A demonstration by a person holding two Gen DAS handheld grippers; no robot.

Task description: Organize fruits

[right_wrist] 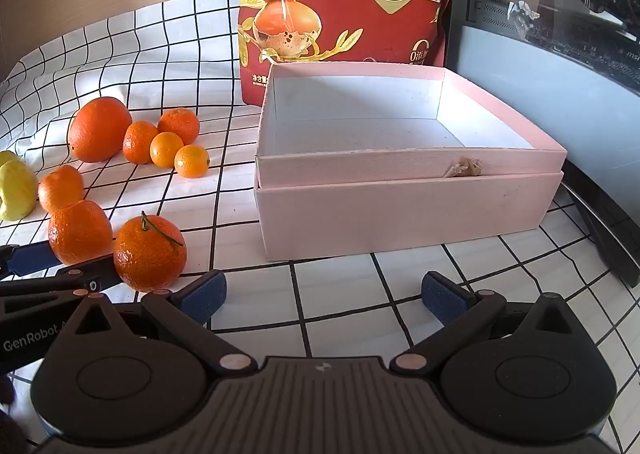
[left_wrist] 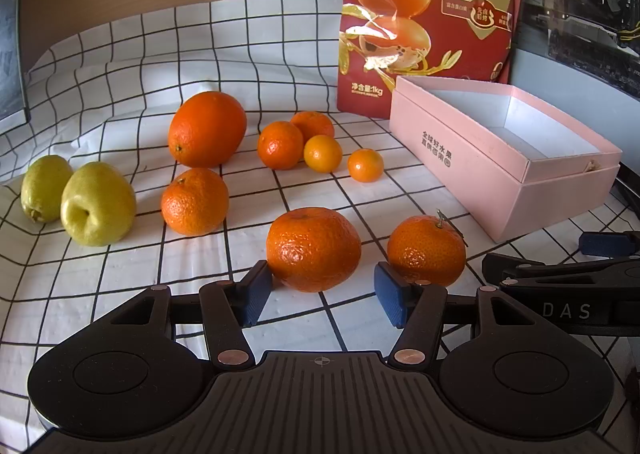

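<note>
From my left wrist view, my left hand-held gripper (left_wrist: 322, 296) is spread, its blue pads either side of a mandarin (left_wrist: 313, 249) without pressing it. A stemmed mandarin (left_wrist: 426, 250) sits just to its right. Farther back on the checked tabletop (left_wrist: 120, 274) lie a large orange (left_wrist: 207, 129), smaller citrus and two green fruits (left_wrist: 80, 202). A pink box (left_wrist: 496, 170) stands open on the right, before a red pouch (left_wrist: 424, 14). From my right wrist view, my right hand-held gripper (right_wrist: 324, 296) is spread wide, holding nothing, facing the pink box (right_wrist: 400, 210), whose inside is bare.
</note>
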